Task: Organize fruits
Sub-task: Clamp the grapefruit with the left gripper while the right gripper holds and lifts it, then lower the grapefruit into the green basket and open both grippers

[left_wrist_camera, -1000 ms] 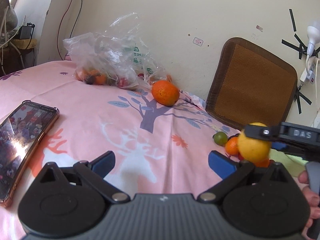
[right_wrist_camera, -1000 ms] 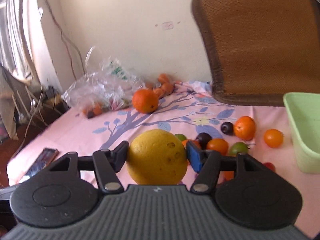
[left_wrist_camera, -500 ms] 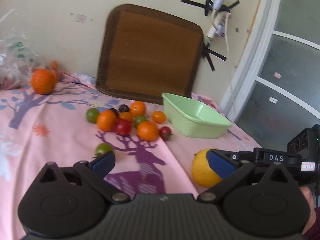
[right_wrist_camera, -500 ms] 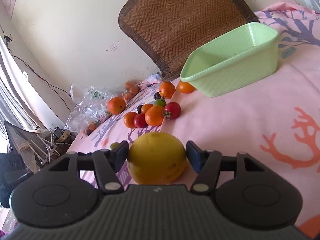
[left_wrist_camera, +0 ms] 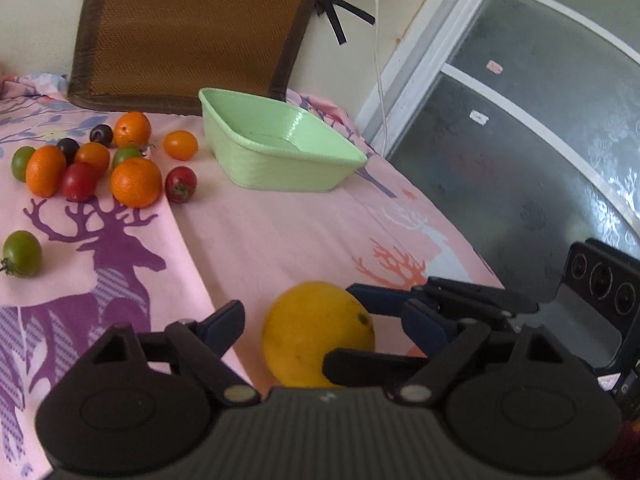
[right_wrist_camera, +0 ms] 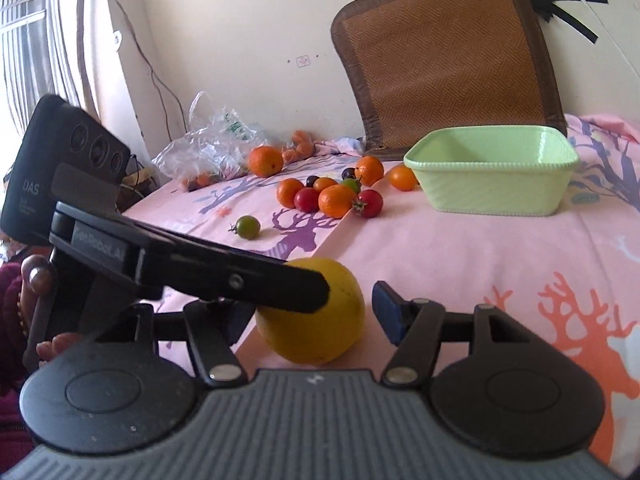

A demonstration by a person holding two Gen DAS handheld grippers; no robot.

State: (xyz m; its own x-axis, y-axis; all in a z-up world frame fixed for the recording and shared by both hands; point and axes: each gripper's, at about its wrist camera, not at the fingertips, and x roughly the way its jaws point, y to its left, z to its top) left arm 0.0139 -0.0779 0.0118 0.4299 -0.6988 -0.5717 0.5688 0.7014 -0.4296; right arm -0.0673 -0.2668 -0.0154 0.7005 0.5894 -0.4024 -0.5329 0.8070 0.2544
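A large yellow citrus fruit (left_wrist_camera: 316, 332) (right_wrist_camera: 316, 320) rests on the pink tablecloth near the front edge. My right gripper (right_wrist_camera: 310, 312) is open, its fingers standing apart on either side of the fruit. My left gripper (left_wrist_camera: 324, 326) is open too, its fingers flanking the same fruit, crossing the right gripper's fingers (left_wrist_camera: 384, 300). A light green basket (left_wrist_camera: 280, 148) (right_wrist_camera: 496, 172) stands empty farther back. A cluster of oranges and tomatoes (left_wrist_camera: 100, 164) (right_wrist_camera: 332, 194) lies to its left.
A single green tomato (left_wrist_camera: 22, 254) (right_wrist_camera: 248, 226) lies apart from the cluster. A woven brown chair cushion (right_wrist_camera: 444, 52) leans on the wall behind. A plastic bag with fruit (right_wrist_camera: 208, 148) and an orange (right_wrist_camera: 265, 161) lie at the back left. A glass door (left_wrist_camera: 540, 140) is at the right.
The right gripper has set the yellow fruit on the cloth and opened. The left gripper has swung right and closed in, its fingers now around the same fruit.
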